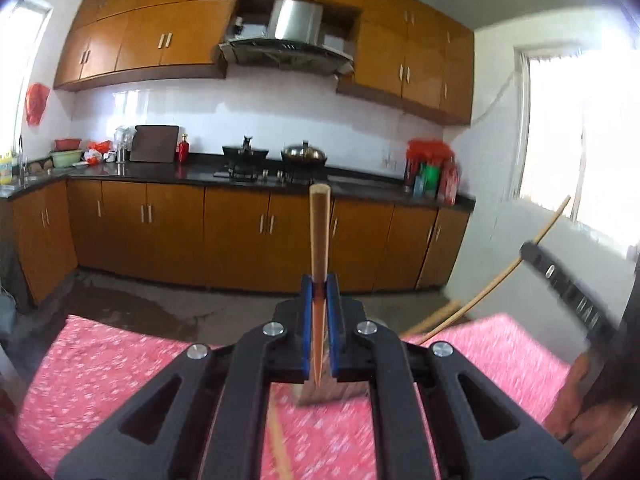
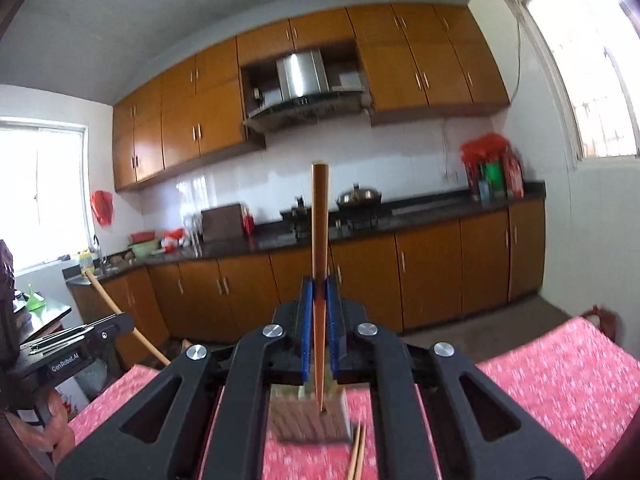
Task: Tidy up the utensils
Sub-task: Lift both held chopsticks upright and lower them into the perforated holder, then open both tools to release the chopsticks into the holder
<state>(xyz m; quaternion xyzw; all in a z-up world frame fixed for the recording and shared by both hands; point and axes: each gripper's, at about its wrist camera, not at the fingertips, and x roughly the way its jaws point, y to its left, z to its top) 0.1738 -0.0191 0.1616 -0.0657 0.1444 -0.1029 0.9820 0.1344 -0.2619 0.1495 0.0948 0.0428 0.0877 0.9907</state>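
The left gripper (image 1: 320, 280) has its blue pads (image 1: 306, 320) squeezed tight on one wooden chopstick (image 1: 319, 232). The stick stands up straight between them, thick end on top. The right gripper (image 2: 320, 282) does the same with a second chopstick (image 2: 320, 216), pinched tight and standing up.

Both grippers hang above a table with a pink flowered tablecloth (image 2: 560, 376). On the cloth, right under the right gripper, sits a brown ribbed holder (image 2: 308, 420), blurry, and the pointed tip of the held stick hangs over it. Just beside the holder, toward the camera, lie two more chopsticks (image 2: 357, 454). In the left view another loose stick (image 1: 280, 448) lies on the cloth near the bottom edge.

Off to the side of the table, a person's hand (image 1: 576, 412) holds the other gripper, with its stick poking up.

Past the table is a bare grey floor (image 1: 160, 312). Behind that stand orange-brown kitchen cupboards (image 1: 240, 232) with a dark counter (image 1: 160, 172). On the counter is a gas stove (image 1: 260, 176) with a lidded wok (image 1: 304, 154). A metal range hood (image 1: 288, 40) hangs above it.
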